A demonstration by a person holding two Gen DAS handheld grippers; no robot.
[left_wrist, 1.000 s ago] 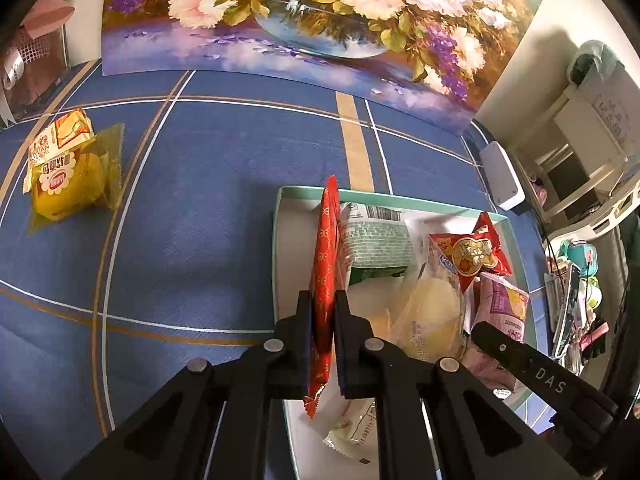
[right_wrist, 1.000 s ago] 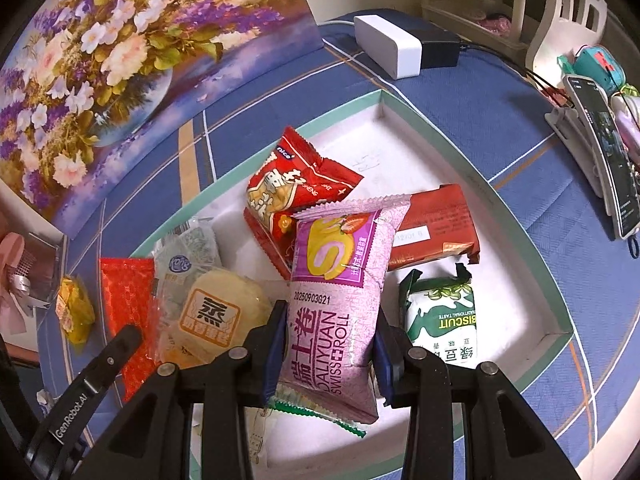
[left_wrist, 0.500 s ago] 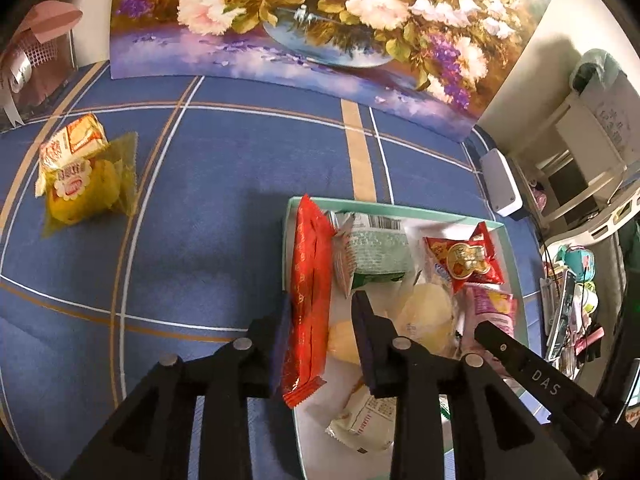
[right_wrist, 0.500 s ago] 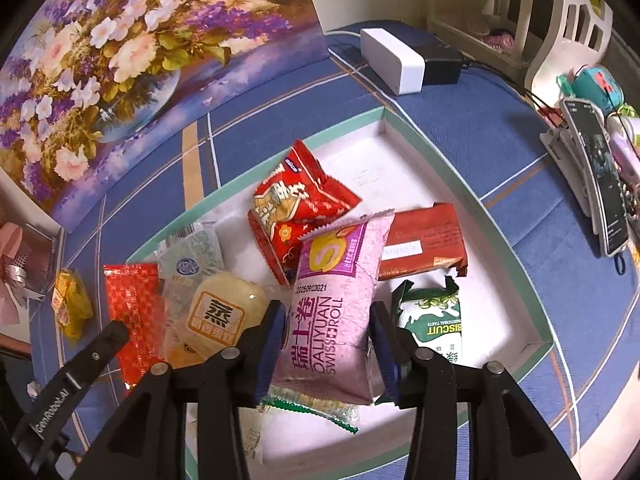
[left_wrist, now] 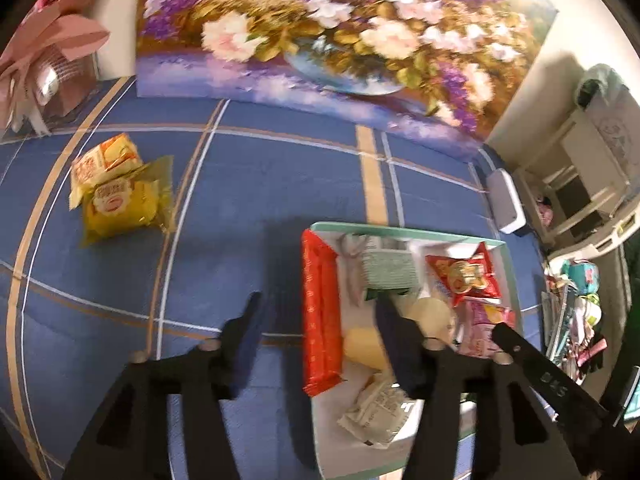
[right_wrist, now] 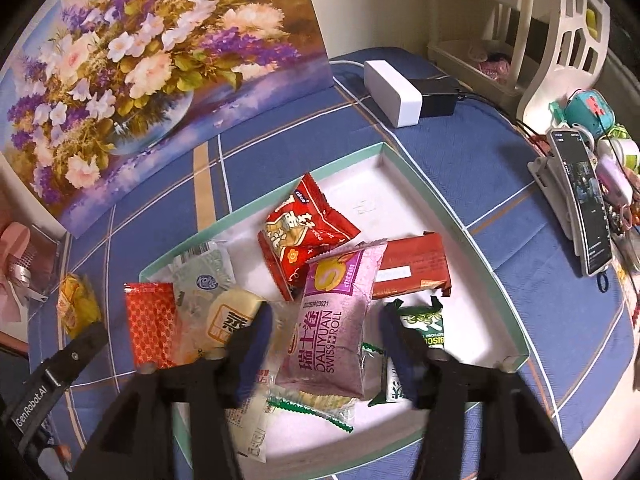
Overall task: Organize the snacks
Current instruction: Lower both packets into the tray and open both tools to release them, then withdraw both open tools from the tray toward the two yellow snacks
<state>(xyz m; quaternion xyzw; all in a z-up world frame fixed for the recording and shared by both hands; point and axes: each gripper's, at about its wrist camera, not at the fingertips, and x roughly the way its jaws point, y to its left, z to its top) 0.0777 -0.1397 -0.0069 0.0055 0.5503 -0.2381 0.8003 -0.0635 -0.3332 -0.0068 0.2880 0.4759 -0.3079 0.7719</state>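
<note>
A shallow white tray with a teal rim [left_wrist: 404, 231] [right_wrist: 448, 216] holds several snack packs. My left gripper [left_wrist: 320, 316] is open above the tray's left edge; the red patterned pack [left_wrist: 320, 312] [right_wrist: 150, 324] lies released there, leaning on the rim. My right gripper [right_wrist: 326, 320] is open over the tray; the pink Swiss roll pack [right_wrist: 336, 320] lies between its fingers on top of other packs. Two yellow snack packs [left_wrist: 116, 196] [right_wrist: 76, 308] lie on the blue cloth left of the tray.
A flower painting [left_wrist: 320, 32] [right_wrist: 152, 60] stands at the back. A pink box [left_wrist: 44, 64] sits far left. A white box with a black adapter [right_wrist: 400, 92], a phone on a stand [right_wrist: 580, 200] and a white rack [right_wrist: 552, 32] are to the right.
Both grippers opened wide and drew back. The left let go of the red pack, which now lies at the tray's left edge. The right let go of the pink Swiss roll pack.
</note>
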